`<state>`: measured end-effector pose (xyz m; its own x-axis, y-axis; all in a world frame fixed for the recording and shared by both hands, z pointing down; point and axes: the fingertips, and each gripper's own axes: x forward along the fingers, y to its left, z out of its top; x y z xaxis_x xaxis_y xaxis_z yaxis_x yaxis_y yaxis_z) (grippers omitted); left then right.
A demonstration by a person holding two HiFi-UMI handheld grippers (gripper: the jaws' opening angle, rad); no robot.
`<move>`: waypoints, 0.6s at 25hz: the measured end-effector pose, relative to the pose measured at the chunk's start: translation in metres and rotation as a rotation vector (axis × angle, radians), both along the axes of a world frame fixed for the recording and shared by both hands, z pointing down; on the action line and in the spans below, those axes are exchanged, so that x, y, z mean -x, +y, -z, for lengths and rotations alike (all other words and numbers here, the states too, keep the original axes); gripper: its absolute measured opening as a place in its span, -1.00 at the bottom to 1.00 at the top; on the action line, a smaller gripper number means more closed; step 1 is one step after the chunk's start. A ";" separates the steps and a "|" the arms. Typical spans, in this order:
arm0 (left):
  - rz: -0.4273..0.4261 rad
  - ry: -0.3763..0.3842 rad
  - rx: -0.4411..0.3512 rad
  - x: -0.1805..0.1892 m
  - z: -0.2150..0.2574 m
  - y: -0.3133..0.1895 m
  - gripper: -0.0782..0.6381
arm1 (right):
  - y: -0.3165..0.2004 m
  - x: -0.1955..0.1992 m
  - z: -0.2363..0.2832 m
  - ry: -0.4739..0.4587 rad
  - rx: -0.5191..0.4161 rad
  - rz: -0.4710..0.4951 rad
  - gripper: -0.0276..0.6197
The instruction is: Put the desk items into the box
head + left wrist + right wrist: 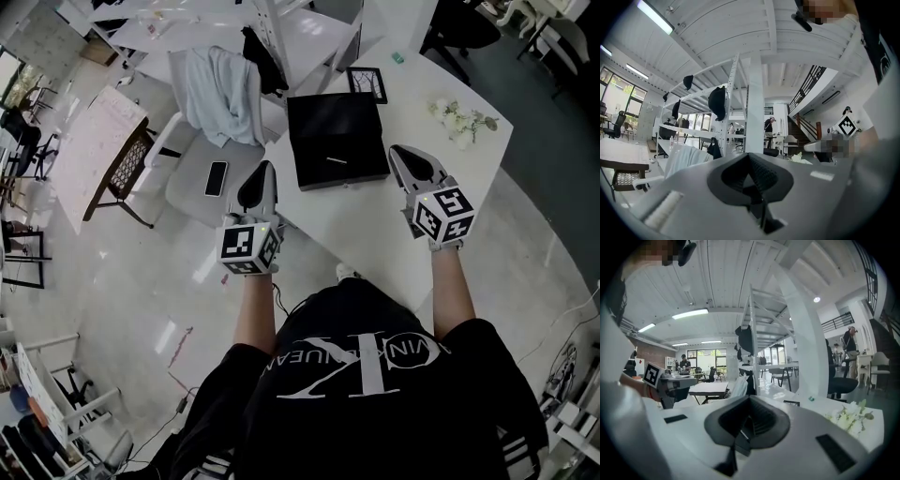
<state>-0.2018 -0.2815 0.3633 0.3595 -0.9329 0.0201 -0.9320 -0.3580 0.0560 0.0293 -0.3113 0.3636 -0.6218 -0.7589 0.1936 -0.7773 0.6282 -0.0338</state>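
Observation:
An open black box [323, 122] lies on the white table [375, 220], with a thin pen [337, 160] inside it. Behind it stands a black picture frame [367, 83]. A bunch of white flowers [459, 122] [851, 416] lies at the table's right, and a small teal item [397, 58] [811, 398] sits farther back. My left gripper [265, 167] [752, 176] is held up left of the box, off the table's edge, jaws shut and empty. My right gripper [397, 152] [750, 420] hovers just right of the box, also shut on nothing.
A light chair to the left carries a grey cloth [220, 94] and a dark phone [217, 177]. A white shelving rack [740, 93] stands behind the table. Another table [103, 150] stands far left. The floor is glossy white.

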 end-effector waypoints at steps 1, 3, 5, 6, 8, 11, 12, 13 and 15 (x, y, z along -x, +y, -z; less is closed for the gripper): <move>0.002 0.000 0.002 0.001 -0.001 0.000 -0.76 | 0.000 0.000 0.000 0.001 -0.001 0.000 -0.87; 0.006 0.000 0.005 0.001 -0.002 0.001 -0.76 | 0.001 -0.001 0.000 0.001 -0.005 -0.001 -0.87; 0.009 0.001 0.006 0.001 -0.003 0.002 -0.76 | 0.001 -0.003 -0.001 0.001 -0.005 -0.004 -0.87; 0.009 0.001 0.006 0.001 -0.003 0.002 -0.76 | 0.002 -0.003 -0.002 0.002 -0.003 -0.005 -0.87; 0.011 0.002 0.007 0.002 -0.003 0.002 -0.76 | 0.002 -0.004 -0.003 0.002 0.001 -0.005 -0.87; 0.014 0.002 0.010 0.003 -0.004 0.002 -0.76 | 0.003 -0.004 -0.003 0.002 0.002 -0.002 -0.87; 0.016 0.003 0.012 0.004 -0.004 0.002 -0.75 | 0.003 -0.004 -0.004 0.002 0.002 0.000 -0.87; 0.017 0.003 0.013 0.004 -0.005 0.002 -0.76 | 0.003 -0.004 -0.004 0.003 0.003 0.001 -0.87; 0.018 0.004 0.015 0.004 -0.006 0.002 -0.76 | 0.004 -0.005 -0.005 0.003 0.004 0.002 -0.87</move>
<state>-0.2057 -0.2796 0.3688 0.3426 -0.9389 0.0324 -0.9382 -0.3401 0.0650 0.0338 -0.3076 0.3690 -0.6231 -0.7566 0.1985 -0.7759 0.6299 -0.0345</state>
